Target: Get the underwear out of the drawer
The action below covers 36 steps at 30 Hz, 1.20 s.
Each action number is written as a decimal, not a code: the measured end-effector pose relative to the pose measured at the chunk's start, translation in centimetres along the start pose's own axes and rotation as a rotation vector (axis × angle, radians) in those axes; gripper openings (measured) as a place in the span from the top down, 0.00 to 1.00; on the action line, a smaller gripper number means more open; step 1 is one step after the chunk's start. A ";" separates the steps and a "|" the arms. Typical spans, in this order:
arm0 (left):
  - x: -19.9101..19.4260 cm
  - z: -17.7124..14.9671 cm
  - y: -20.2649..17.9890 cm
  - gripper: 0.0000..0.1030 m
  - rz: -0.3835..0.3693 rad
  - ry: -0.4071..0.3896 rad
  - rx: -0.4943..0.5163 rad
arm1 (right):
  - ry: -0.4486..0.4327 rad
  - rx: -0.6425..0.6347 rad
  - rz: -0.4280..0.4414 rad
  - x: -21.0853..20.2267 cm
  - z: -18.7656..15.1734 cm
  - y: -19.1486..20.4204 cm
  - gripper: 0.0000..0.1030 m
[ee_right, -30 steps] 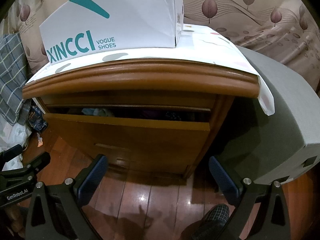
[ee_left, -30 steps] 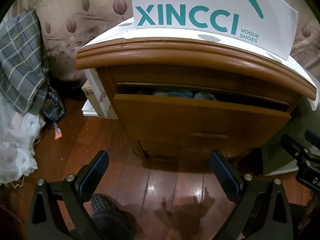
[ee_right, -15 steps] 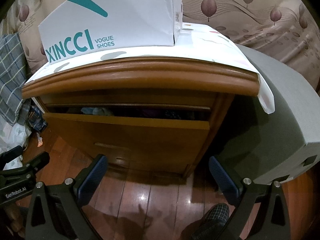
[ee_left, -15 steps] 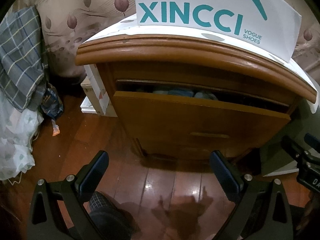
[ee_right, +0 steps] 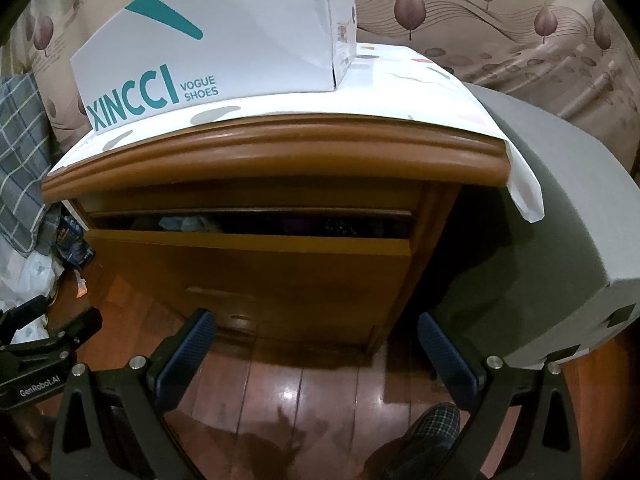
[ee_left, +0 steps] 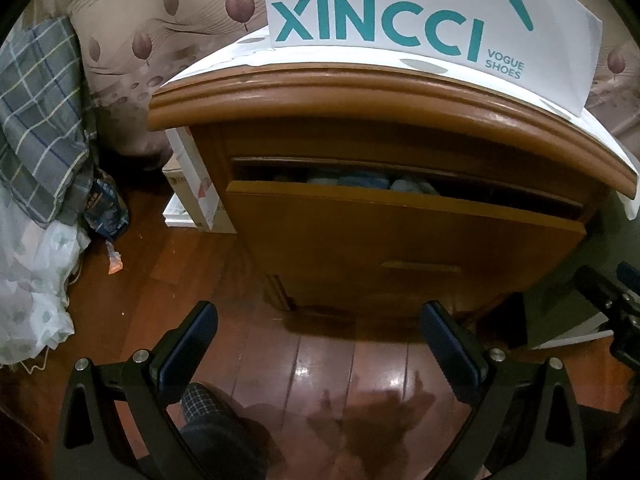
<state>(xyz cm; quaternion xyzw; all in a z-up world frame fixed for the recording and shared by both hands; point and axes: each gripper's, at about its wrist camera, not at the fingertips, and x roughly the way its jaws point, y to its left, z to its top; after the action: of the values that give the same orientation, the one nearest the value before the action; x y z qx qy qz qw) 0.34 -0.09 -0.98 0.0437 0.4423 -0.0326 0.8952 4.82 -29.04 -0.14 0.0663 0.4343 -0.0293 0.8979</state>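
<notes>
A wooden nightstand point(ee_left: 400, 136) stood on a glossy wood floor point(ee_left: 320, 364), its top drawer point(ee_left: 400, 240) pulled out only a little way. In the narrow gap above the drawer front, pale blue folded cloth point(ee_left: 360, 181) showed toward the nightstand's left side – probably the underwear, though too little showed to be sure. A white shoe box point(ee_right: 224, 40) sat on top of the nightstand. Both grippers hung low in front of the nightstand, well apart from it: the left gripper point(ee_left: 320, 344) and the right gripper point(ee_right: 316, 344) each had fingers spread wide and held nothing. The likely trouble was the gap – a gripper might jam against the drawer's top edge or the rail above it. Fingers closing on bunched cloth might also drag out several pieces, or snag one on the drawer edge
</notes>
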 end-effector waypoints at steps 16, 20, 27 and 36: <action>0.9 1.3 1.8 0.02 -0.126 0.001 -0.235 | 0.014 0.102 0.045 -0.4 0.2 -2.4 0.00; 2.3 1.8 2.5 0.02 -0.210 0.005 -0.361 | 0.023 0.113 0.060 -0.4 0.2 -2.6 0.00; 5.7 1.8 4.4 0.02 -0.333 0.014 -0.657 | 0.024 0.119 0.075 -0.6 0.3 -2.8 0.00; 9.7 1.9 5.2 0.02 -0.377 0.065 -0.816 | 0.039 0.121 0.092 -0.4 0.4 -2.7 0.00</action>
<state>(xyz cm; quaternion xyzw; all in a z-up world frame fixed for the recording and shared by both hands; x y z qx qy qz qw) 8.22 4.70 -7.26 -0.3931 0.4472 -0.0166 0.8032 4.59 -31.76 0.21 0.1410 0.4458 -0.0130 0.8839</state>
